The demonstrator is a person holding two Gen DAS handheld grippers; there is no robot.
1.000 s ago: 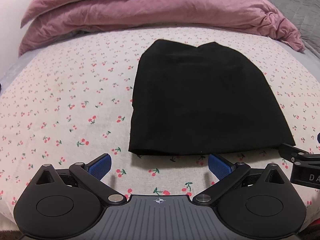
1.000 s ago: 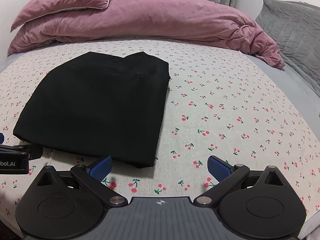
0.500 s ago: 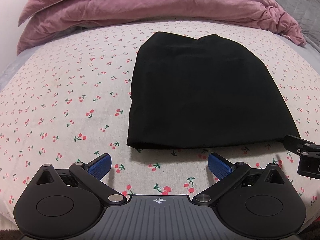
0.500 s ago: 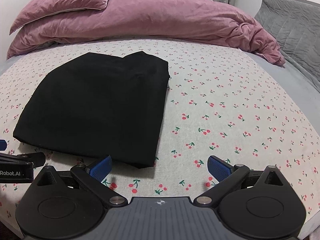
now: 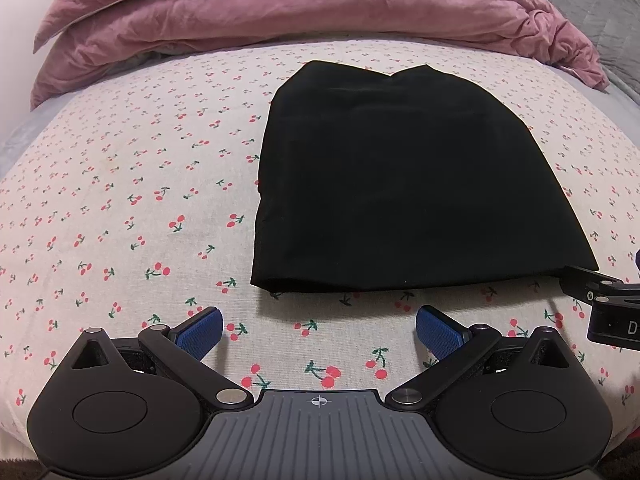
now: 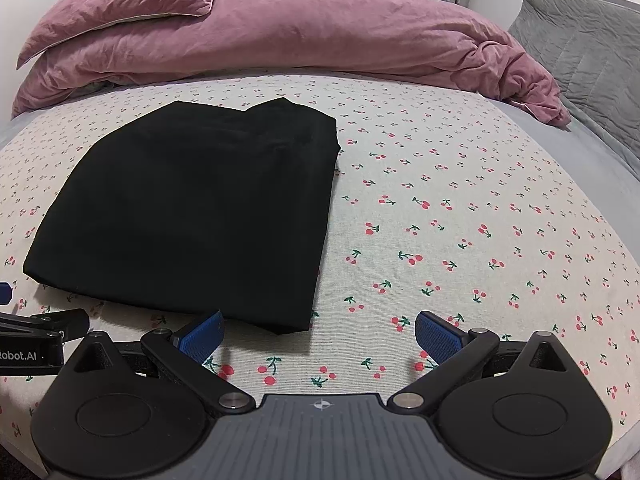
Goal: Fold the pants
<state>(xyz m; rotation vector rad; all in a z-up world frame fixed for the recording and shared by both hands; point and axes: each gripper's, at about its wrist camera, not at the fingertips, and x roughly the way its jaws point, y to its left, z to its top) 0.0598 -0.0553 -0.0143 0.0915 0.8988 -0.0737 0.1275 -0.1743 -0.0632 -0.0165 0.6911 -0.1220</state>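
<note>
Black pants (image 5: 400,184) lie folded into a flat rectangle on the cherry-print sheet (image 5: 120,200), right of centre in the left wrist view. The same pants (image 6: 192,216) fill the left half of the right wrist view. My left gripper (image 5: 319,330) is open, just short of the near folded edge, with only sheet between its blue pads. Open too, my right gripper (image 6: 319,333) hovers by the near right corner of the pants, holding nothing. Each gripper's black body shows at the other view's edge: the right gripper (image 5: 600,300) and the left gripper (image 6: 36,336).
A pink duvet (image 6: 320,32) and pink pillow (image 6: 120,0) are heaped along the far side of the bed. A grey quilted pillow (image 6: 588,48) lies at the far right. Bare sheet spreads left of the pants and to their right (image 6: 480,220).
Both grippers have drawn back slightly toward the near edge of the bed and stayed open. The folded pants have not moved.
</note>
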